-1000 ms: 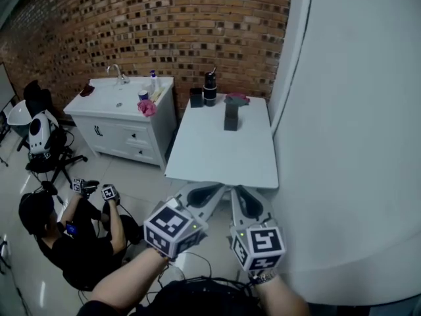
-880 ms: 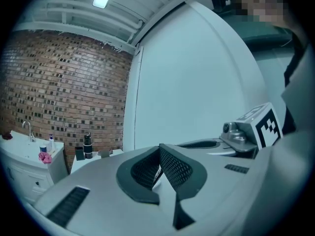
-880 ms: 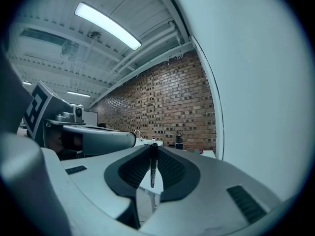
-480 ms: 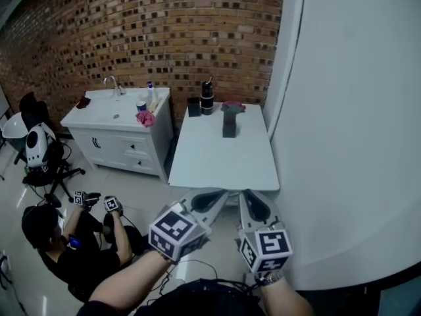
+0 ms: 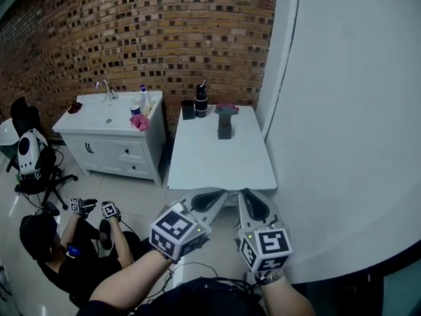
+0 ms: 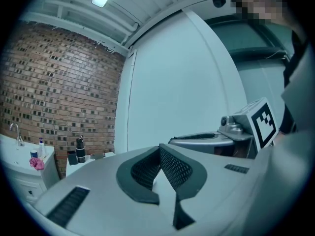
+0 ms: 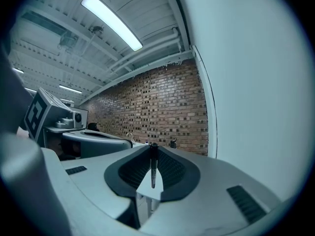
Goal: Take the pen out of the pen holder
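1. The right claw (image 7: 152,151) is pinched on a thin black pen (image 7: 153,170), which stands upright between its pads
2. The left claw (image 6: 159,152) is pressed together with nothing in it
3. Both hover side by side at the near edge of the white rectangular surface (image 5: 220,163); a black cylindrical holder (image 5: 201,104) stands at its far edge

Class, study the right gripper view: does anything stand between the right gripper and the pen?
Nothing visible does. The right gripper is shut on the pen, which stands upright between its jaws.
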The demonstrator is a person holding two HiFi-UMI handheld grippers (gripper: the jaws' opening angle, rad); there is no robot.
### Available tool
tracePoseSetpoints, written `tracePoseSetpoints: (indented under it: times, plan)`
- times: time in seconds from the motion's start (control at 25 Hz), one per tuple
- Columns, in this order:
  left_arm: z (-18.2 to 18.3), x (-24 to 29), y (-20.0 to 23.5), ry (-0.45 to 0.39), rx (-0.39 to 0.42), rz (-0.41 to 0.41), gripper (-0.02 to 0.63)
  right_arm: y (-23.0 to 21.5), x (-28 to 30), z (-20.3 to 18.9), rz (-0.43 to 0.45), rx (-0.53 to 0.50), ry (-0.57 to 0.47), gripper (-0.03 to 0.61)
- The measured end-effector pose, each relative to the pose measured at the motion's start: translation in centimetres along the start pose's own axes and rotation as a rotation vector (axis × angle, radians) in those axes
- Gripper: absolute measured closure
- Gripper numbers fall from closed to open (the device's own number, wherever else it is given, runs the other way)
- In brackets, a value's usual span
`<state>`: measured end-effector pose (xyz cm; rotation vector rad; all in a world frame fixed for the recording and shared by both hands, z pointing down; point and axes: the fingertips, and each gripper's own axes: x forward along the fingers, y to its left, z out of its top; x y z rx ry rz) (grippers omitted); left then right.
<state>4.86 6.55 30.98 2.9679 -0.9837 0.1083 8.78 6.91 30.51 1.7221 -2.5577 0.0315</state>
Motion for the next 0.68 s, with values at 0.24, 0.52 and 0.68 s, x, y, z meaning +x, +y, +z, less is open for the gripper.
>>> tracePoseSetpoints:
  times: [0.24,0.52,0.68]
  plan:
    - [0.28,-0.65,0.17,-0.001,-0.019,0.006,0.611,0.63,0.26,0.27,0.003,-0.012,0.005,0.523]
    - [-0.18,-0.55,0.45,-0.002,-0.009,0.009,0.611,0.66,0.65,-0.12,0.021,-0.015,-0.001,0.523]
    - [-0.55,-0.44,0.34,0.002,-0.01,0.01,0.611,0.52,0.62,-0.3,0.012,-0.013,0.006,0.523]
